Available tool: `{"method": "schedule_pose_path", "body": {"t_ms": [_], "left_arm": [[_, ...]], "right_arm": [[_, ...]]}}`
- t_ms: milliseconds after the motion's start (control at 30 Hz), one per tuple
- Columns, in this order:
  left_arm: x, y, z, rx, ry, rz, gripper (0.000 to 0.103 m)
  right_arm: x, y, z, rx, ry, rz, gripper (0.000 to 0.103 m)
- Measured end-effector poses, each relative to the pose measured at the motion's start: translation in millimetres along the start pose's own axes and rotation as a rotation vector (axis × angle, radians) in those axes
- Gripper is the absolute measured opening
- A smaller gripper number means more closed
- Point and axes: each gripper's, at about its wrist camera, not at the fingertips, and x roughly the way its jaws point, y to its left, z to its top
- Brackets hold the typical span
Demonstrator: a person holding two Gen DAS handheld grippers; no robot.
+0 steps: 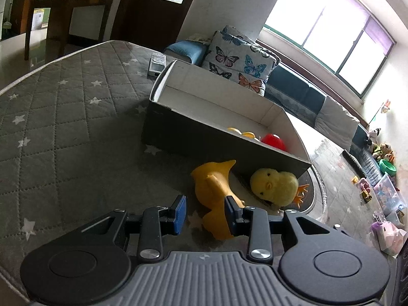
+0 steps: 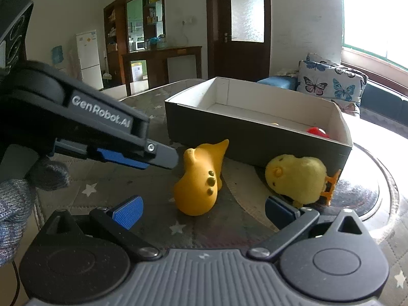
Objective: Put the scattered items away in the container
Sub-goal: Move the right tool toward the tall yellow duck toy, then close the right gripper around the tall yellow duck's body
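A yellow rubber toy (image 1: 216, 196) (image 2: 200, 178) lies on the grey star-patterned table cover just in front of a dark cardboard box (image 1: 204, 137) (image 2: 255, 130) with a white inside. A fluffy yellow chick (image 1: 275, 185) (image 2: 297, 176) lies against the box's front wall, right of the rubber toy. A red toy (image 1: 274, 140) (image 2: 317, 131) and yellow pieces (image 1: 242, 132) lie inside the box. My left gripper (image 1: 205, 215) is open, its fingers either side of the rubber toy's near end; it also shows from the side in the right wrist view (image 2: 165, 156). My right gripper (image 2: 204, 210) is open and empty, just short of the toy.
A grey remote-like device (image 1: 156, 63) lies on the table behind the box. Butterfly cushions (image 1: 237, 58) and a bench stand beyond it. The table's round edge (image 1: 318, 191) is right of the chick. Toys and bins (image 1: 385, 196) sit on the floor at right.
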Motion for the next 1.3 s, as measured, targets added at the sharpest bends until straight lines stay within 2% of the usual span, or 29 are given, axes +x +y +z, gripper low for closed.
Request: {"method": "schedule_pose_path", "body": {"t_ms": [233,567,767,933,1033,1167,1300], "left_arm": [[18.2,-2.1,15.6,-0.014,0.026,-0.008,0.036],[43.1,-6.1,33.4,-0.002,0.082,0.019,0.036],[56.1,-7.1,41.6,0.009,0.117,0.039,0.036],[59.3,-9.8,42.8,0.014,0.132,0.044,0.036],[60.2,-14.4,43.4,0.028,0.137,0.047,0.036],[64.8,-17.1,44.8,0.037,0.149,0.070,0.036],[65.7,-12.7,46.1,0.010,0.156,0.060,0.036]], "right_arm": [[13.0,0.6,9.1,0.015,0.014,0.016,0.096],[32.5,-0.8,16.7,0.038,0.048,0.045,0.080],[40.3,-5.1,15.6,0.054,0.073,0.079,0.062],[43.1,-9.3,12.7,0.063,0.081,0.074,0.057],[43.8,-12.9,11.6,0.075,0.083,0.074,0.049],[43.3,-16.1,11.1,0.086,0.082,0.077,0.048],[43.0,-16.2,11.0,0.090,0.080,0.075,0.047]]}}
